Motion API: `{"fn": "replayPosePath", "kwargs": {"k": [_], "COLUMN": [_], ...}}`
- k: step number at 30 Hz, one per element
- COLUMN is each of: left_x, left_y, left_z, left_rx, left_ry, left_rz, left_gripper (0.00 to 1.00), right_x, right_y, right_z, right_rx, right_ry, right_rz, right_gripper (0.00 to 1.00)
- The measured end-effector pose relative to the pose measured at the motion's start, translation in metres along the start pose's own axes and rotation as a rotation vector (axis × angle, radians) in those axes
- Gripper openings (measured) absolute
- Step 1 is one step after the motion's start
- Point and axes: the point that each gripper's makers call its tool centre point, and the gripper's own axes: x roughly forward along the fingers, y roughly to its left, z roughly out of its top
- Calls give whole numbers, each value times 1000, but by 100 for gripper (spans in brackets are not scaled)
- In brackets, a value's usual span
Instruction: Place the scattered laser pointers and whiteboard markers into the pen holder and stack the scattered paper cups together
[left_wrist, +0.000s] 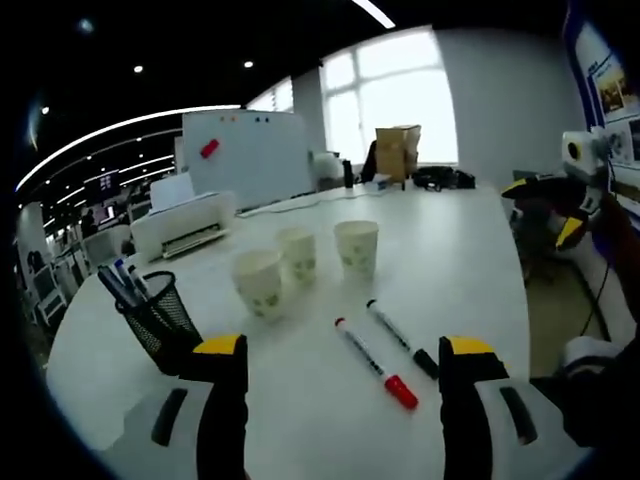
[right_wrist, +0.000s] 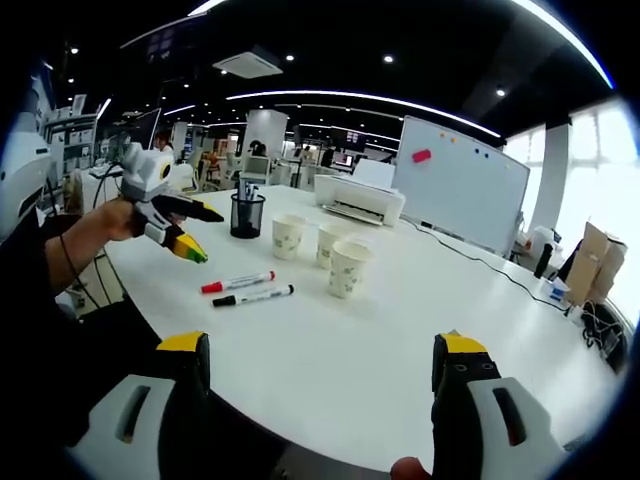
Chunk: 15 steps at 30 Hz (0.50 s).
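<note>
Two whiteboard markers, one red-capped (left_wrist: 370, 362) and one black-capped (left_wrist: 400, 340), lie side by side near the white table's (left_wrist: 460, 260) near edge, long axes angled away leftward, just ahead of the left gripper (left_wrist: 345, 400), which is nearer and gapes empty. Black mesh pen holder (left_wrist: 160, 320) sits left; three printed paper cups (left_wrist: 300, 258) stand beyond, unstacked. The right gripper (right_wrist: 320, 380) hangs open off the edge

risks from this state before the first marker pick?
1. The red-capped marker and black-capped marker lie close side by side; closing on one may nudge or roll the other.
2. The mesh pen holder already holds pens and looks light; a hard insertion could tip it.
3. The three paper cups stand just beyond the markers, so an overshoot could topple one.
</note>
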Motion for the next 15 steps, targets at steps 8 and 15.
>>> {"fn": "replayPosePath", "kwargs": {"k": [8,15], "left_x": [13,20], "left_y": [-4,-4], "left_z": [-5,-8], "left_rx": [-8,-23], "left_ry": [12,17], "left_rz": [-12,-27], "left_gripper": [79,73], "right_x": [0,-1], "right_y": [1,0], "right_z": [0,-1], "right_rx": [-1,1], "right_ry": [1,2], "right_rz": [1,-3], "right_gripper": [87,87]}}
